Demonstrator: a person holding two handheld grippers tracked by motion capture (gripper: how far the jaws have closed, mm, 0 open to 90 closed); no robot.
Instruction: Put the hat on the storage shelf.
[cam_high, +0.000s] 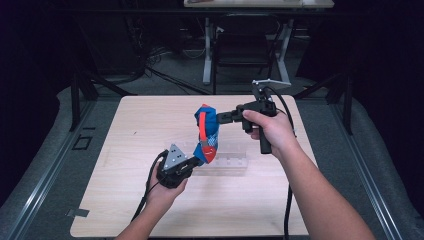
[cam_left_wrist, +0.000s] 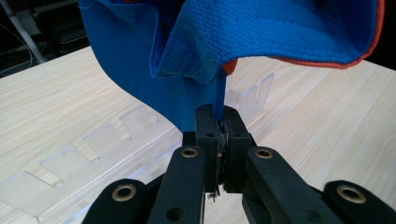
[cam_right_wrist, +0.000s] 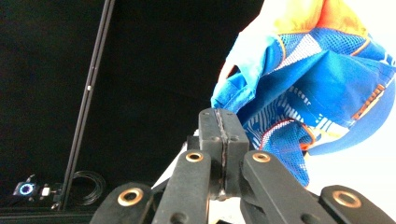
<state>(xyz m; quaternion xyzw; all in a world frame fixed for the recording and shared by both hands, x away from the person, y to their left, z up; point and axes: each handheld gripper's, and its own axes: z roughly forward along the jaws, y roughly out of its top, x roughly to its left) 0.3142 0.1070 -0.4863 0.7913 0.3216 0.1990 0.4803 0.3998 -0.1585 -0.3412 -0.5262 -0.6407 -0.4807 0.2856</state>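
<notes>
High view: nearest the camera, the person's two forearms come in from the bottom edge over the pale wooden counter. The left hand-held gripper sits just in front of a clear acrylic slotted rack lying on the counter, its jaws closed on the lower edge of a blue fabric garment with orange trim and white mesh patches. The right hand-held gripper, above and behind the rack, pinches the garment's upper edge, so the cloth hangs lifted between the two, above the rack's left end.

Left gripper view: the black jaws rise from the bottom, pressed together on a thin blue hem of the garment, which drapes overhead. The clear rack lies on the counter just beyond and to the left of the jaws.

Right gripper view: the jaws stand closed on a fold of the garment, whose orange trim and mesh bunch up to the right. A dark background lies to the left.
</notes>
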